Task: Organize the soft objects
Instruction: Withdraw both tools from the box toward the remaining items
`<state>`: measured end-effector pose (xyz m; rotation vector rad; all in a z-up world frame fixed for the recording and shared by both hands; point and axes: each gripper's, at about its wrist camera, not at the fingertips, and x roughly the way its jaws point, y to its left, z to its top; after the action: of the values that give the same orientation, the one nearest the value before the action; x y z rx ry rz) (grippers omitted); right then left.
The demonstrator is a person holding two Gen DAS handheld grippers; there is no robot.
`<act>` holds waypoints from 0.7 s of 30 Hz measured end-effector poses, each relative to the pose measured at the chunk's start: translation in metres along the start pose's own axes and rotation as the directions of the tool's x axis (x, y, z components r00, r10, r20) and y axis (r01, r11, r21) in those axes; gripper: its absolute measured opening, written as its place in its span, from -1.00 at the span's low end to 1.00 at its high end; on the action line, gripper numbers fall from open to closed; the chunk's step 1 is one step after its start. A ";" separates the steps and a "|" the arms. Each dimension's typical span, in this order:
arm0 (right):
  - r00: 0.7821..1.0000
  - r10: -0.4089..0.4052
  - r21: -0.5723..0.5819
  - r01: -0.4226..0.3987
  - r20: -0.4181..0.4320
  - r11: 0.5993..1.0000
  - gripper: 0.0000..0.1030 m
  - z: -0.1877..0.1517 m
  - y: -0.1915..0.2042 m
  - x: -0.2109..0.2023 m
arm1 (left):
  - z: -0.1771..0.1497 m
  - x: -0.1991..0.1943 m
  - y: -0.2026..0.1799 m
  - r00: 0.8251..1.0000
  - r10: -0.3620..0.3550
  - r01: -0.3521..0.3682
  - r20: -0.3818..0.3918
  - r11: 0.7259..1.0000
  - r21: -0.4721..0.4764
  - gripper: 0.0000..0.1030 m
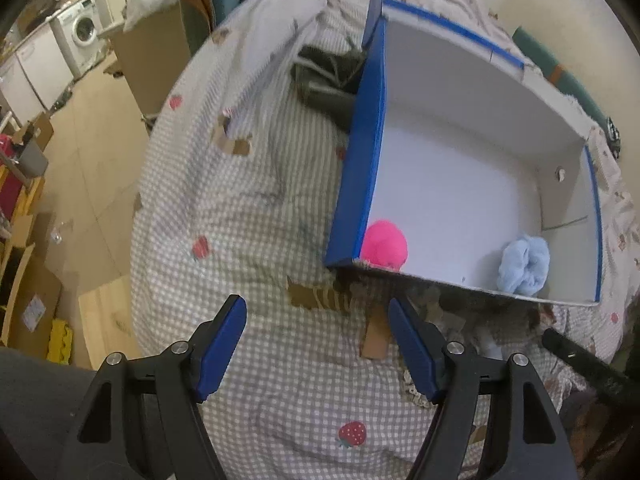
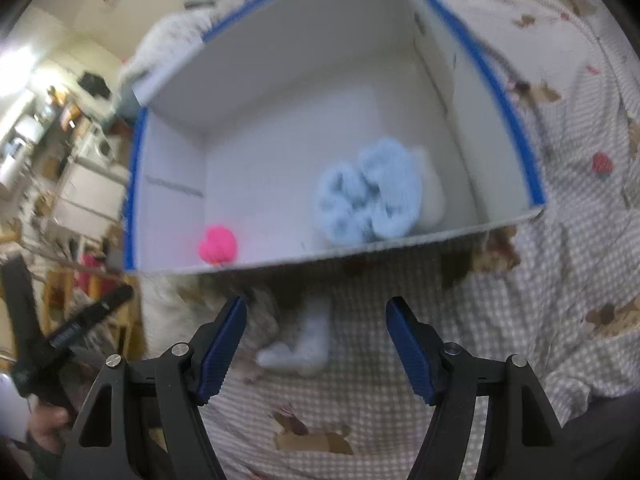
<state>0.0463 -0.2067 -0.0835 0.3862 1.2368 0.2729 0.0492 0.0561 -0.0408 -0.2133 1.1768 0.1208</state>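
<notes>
Right wrist view: right gripper point(image 2: 316, 344) spread wide, nothing between the blue pads point(image 2: 224, 348). Just past the tips, a pale sock point(image 2: 304, 344) lying on the checked blanket point(image 2: 400, 360), outside the box point(image 2: 360, 246) and close against its near wall. Inside the box, a fluffy light blue bundle point(image 2: 370, 190) near that same wall, and a pink ball point(image 2: 218, 245) in the near left corner.

Left wrist view: left gripper point(image 1: 318, 344) likewise spread and empty, hovering over the blanket short of the box. Dark clothing point(image 1: 328, 80) heaped outside the box, by its far left side.

Sock probably light, limp and easily squashed; best pinched across the thick bunched middle rather than a loose edge, likely to sag and trail when lifted over the box wall. Edges blurred, so exact shape hard to tell.
</notes>
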 end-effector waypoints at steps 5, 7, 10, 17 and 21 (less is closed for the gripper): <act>0.992 -0.104 -0.087 0.097 -0.076 0.991 0.47 -0.006 0.014 0.034 | -0.003 0.012 -0.011 0.999 0.019 -0.018 -0.031 0.999 0.042 0.38; 0.989 -0.093 -0.111 0.081 -0.114 0.991 0.47 -0.007 0.020 0.047 | -0.003 0.015 -0.016 0.999 0.014 -0.011 -0.045 0.998 0.062 0.38; 0.981 -0.105 -0.182 0.075 -0.166 0.981 0.47 -0.012 0.033 0.064 | -0.005 0.017 -0.022 0.999 0.015 -0.010 -0.049 0.996 0.086 0.38; 0.970 -0.176 -0.317 0.116 -0.166 0.941 0.09 -0.026 0.051 0.075 | -0.004 0.023 -0.024 0.997 0.011 -0.004 -0.074 0.995 0.095 0.38; 0.969 -0.180 -0.313 0.120 -0.168 0.942 -0.49 -0.024 0.050 0.076 | -0.003 0.029 -0.019 0.996 0.014 -0.006 -0.093 0.997 0.081 0.38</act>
<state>0.0470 -0.1273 -0.1337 -0.0012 1.3842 0.3682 0.0612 0.0361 -0.0665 -0.1430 1.2733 0.0724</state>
